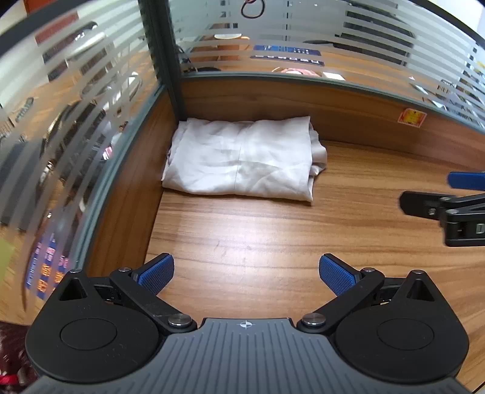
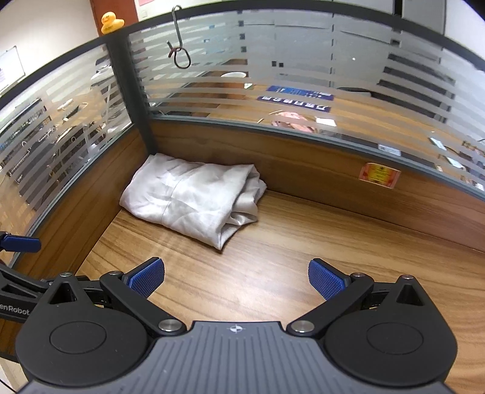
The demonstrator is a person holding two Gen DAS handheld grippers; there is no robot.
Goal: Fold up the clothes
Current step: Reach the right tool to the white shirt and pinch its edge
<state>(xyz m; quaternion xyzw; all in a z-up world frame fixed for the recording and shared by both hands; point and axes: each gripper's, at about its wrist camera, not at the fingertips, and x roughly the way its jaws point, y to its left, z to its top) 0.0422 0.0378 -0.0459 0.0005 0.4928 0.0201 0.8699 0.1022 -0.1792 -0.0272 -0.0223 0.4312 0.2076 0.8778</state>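
A white garment lies folded in a thick rectangular bundle in the far left corner of the wooden desk, against the partition; it also shows in the right wrist view. My left gripper is open and empty, held above bare desk well short of the bundle. My right gripper is open and empty too, back from the bundle's near right corner. The right gripper also shows at the right edge of the left wrist view. Part of the left gripper shows at the left edge of the right wrist view.
Wood and striped frosted-glass partitions close the desk at the back and left. A metal hook hangs on the glass above the corner. A yellow rubber duck sits on the partition top. An orange sticker is on the back panel.
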